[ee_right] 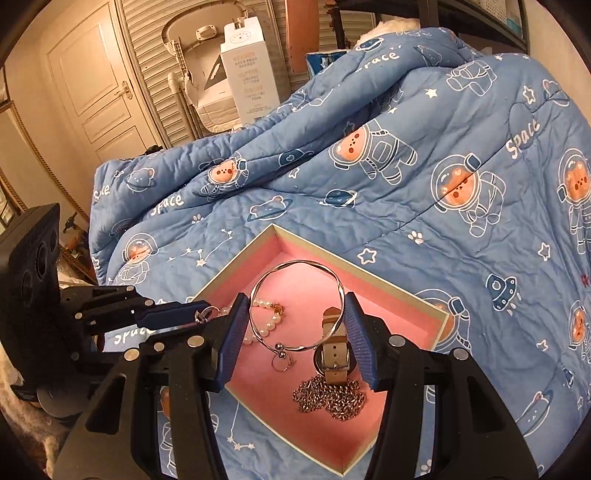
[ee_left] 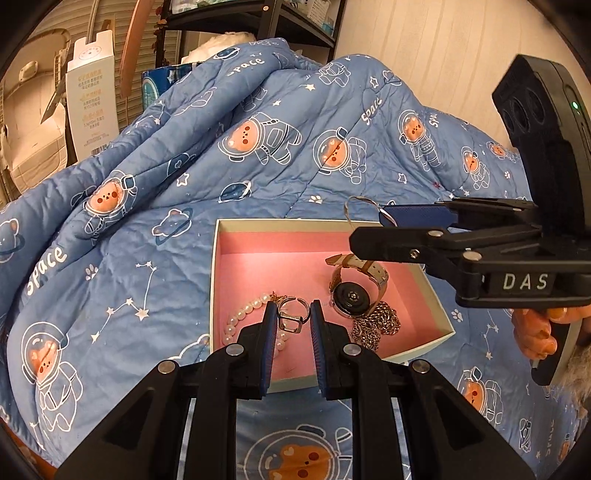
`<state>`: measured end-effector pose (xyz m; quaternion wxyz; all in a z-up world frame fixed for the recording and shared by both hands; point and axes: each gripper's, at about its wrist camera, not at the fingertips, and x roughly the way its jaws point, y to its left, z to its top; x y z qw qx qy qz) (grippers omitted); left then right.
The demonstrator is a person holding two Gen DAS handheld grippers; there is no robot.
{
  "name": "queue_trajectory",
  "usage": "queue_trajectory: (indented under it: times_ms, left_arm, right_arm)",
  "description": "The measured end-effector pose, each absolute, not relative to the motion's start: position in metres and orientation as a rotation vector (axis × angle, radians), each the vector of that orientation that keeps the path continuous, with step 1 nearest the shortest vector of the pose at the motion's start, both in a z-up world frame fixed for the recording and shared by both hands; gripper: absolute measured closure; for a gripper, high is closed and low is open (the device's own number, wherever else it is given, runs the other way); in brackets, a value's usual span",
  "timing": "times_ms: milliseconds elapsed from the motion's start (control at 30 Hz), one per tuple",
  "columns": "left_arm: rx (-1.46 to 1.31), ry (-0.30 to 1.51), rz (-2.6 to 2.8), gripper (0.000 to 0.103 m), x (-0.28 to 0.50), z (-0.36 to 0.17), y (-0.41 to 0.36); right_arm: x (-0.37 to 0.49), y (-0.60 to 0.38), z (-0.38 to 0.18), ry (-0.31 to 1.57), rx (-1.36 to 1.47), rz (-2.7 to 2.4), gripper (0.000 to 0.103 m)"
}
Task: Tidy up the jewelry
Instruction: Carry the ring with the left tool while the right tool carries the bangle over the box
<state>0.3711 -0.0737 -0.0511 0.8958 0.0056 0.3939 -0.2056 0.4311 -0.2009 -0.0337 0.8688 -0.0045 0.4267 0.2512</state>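
Note:
An open box with a pink lining [ee_left: 213, 277] [ee_right: 351, 266] lies on the blue quilt. In it are a pearl bracelet [ee_left: 240, 317] [ee_right: 269, 328], a watch with a tan strap [ee_left: 352, 295] [ee_right: 334, 339] and a silver chain [ee_left: 373, 325] [ee_right: 332, 398]. My left gripper [ee_left: 293, 304] [ee_right: 203, 309] hovers over the box's near side, shut on a small silver ring [ee_left: 291, 319]. My right gripper [ee_right: 295, 299] [ee_left: 369, 227] is above the box, shut on a thin silver bangle [ee_right: 297, 264] [ee_left: 354, 206]. A second small ring [ee_right: 282, 363] seems to lie on the lining.
A blue quilt with space bears [ee_left: 147, 258] [ee_right: 424, 221] covers the bed and bunches up behind the box. A tall white carton [ee_left: 92, 96] [ee_right: 251, 74] and a dark shelf [ee_left: 258, 22] stand beyond it. A person's fingers [ee_left: 539, 336] hold the right gripper's handle.

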Motion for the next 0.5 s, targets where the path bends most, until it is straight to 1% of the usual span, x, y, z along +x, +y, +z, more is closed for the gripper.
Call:
queue_trajectory:
  times_ms: [133,300,500]
  left_arm:
    - [0.032,0.849,-0.431,0.085,0.381,-0.059,-0.078]
    - [0.037,0.882,-0.433,0.085,0.391,-0.067,-0.080]
    - [0.044,0.920,-0.434,0.085,0.399,-0.075,-0.085]
  right_arm:
    - [0.457,-0.193,-0.049,0.995,0.031,0.527,0.050]
    - [0.478,-0.185,-0.064,1.075,0.072,0.514,0.050]
    - [0.499,-0.173,-0.081,1.167,0.045,0.463,0.050]
